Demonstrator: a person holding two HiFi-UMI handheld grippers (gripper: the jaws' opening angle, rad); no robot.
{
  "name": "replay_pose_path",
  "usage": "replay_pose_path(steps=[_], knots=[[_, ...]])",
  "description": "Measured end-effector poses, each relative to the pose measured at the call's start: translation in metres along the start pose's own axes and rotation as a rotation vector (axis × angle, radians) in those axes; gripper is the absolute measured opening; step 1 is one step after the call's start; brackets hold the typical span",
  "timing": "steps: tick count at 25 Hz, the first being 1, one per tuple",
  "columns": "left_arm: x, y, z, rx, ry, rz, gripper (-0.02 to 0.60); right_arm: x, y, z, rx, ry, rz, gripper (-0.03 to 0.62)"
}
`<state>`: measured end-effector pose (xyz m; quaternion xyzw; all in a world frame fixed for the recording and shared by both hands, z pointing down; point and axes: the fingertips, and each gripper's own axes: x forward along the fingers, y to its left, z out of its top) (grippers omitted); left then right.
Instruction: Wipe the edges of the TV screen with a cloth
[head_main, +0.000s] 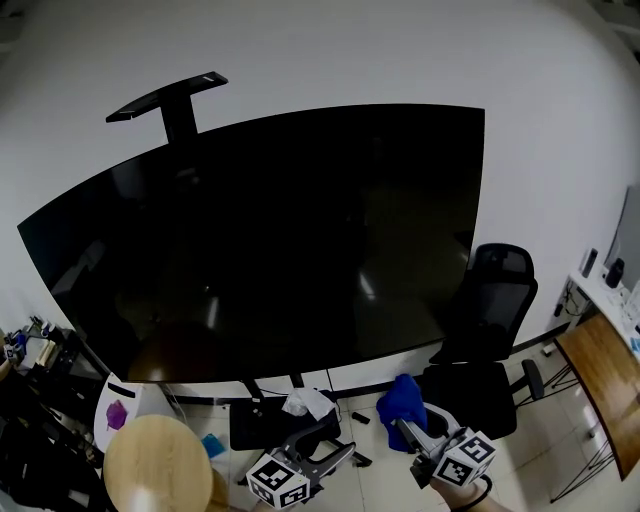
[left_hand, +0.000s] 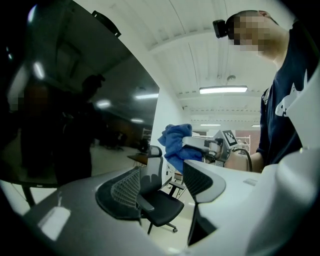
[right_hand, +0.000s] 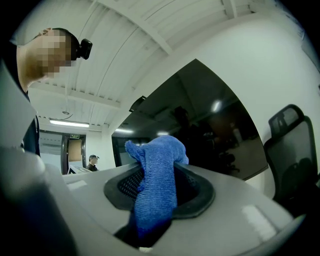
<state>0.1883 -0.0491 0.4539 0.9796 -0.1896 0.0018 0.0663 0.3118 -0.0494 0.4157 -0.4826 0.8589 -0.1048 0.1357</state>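
Note:
A large dark TV screen fills the middle of the head view, mounted on a white wall. My right gripper is below the screen's lower right edge, shut on a blue cloth. In the right gripper view the blue cloth sticks up from between the jaws, with the TV screen ahead. My left gripper hangs open and empty to the left of it. The left gripper view shows the TV screen at left and the blue cloth held by the right gripper.
A black office chair stands below the TV's right end. A round wooden stool is at the lower left, cluttered shelves at the far left, and a wooden desk at the right. White crumpled paper lies on the TV's stand base.

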Motion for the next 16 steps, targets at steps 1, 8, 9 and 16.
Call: replay_pose_path(steps=[1, 8, 9, 16], knots=[[-0.002, -0.002, -0.001, 0.000, -0.001, 0.002, 0.255, -0.002, 0.001, -0.003, 0.002, 0.007, -0.001, 0.142], [-0.001, -0.014, 0.011, 0.023, -0.024, 0.013, 0.255, -0.011, 0.006, -0.004, 0.003, 0.022, 0.013, 0.143], [0.000, -0.016, 0.012, 0.029, -0.030, 0.014, 0.255, -0.012, 0.007, -0.002, 0.003, 0.020, 0.018, 0.141], [-0.001, -0.039, 0.018, 0.034, -0.041, 0.034, 0.255, -0.030, 0.013, 0.001, 0.029, 0.023, 0.042, 0.142]])
